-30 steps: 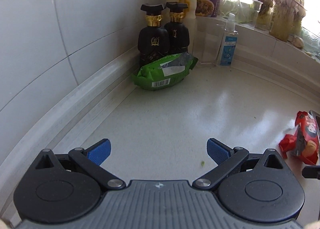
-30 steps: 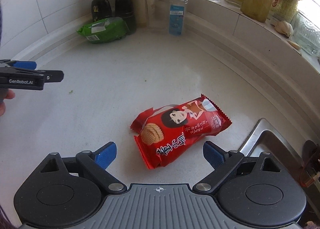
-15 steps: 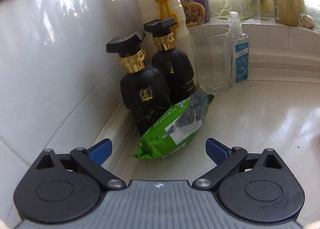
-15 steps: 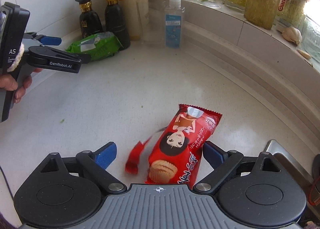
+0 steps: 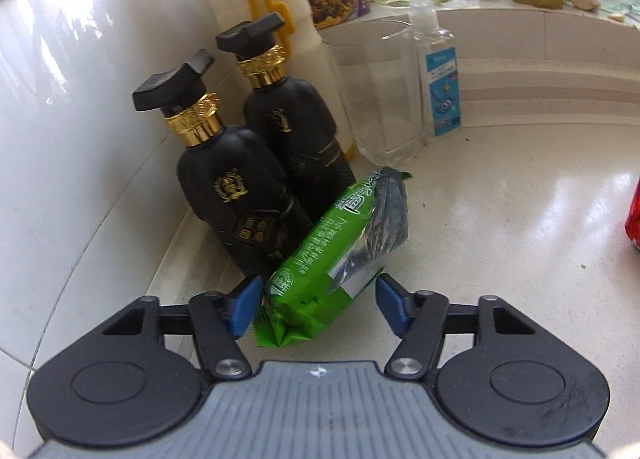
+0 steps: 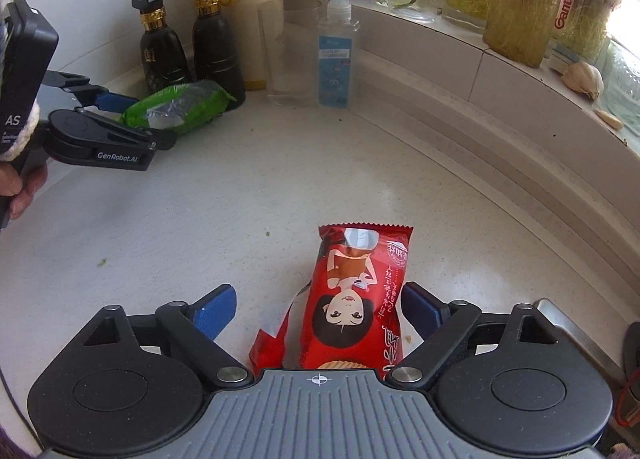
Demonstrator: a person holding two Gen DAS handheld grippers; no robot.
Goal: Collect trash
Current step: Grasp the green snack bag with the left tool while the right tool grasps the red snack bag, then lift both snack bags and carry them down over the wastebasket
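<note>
the left gripper (image 5: 318, 305) sits low over the white speckled stone counter (image 5: 500, 219) with its 2 blue pads spread around the near end of the crumpled green plastic snack wrapper (image 5: 340, 255). the left pad is touching or just beside the wrapper's edge, the right pad stands a little apart, so the claw is partly closed in but not yet pinching. the wrapper leans against the 2 black glossy bottles with gold collars (image 5: 240, 195), in the corner by the white tiled wall (image 5: 60, 99); coming in from its free end is probably what keeps the fingers off those bottles. a clear drinking glass (image 5: 384, 99) and a clear spray bottle with a blue label (image 5: 438, 79) stand behind, well apart from the fingers.

the right gripper (image 6: 318, 309) is wide open, straddling the red glossy snack packet with a cartoon girl (image 6: 352, 299), which lies flat on the counter, lengthwise between the fingers. the right pad is close to its edge, the left pad has a clear gap. a torn red strip (image 6: 272, 343) trails at the packet's near left corner.

my guess is both hands are lined up to pinch across the narrow width of each piece of trash, since thin film lying flat is easiest gripped that way. neither is lifted yet.
</note>
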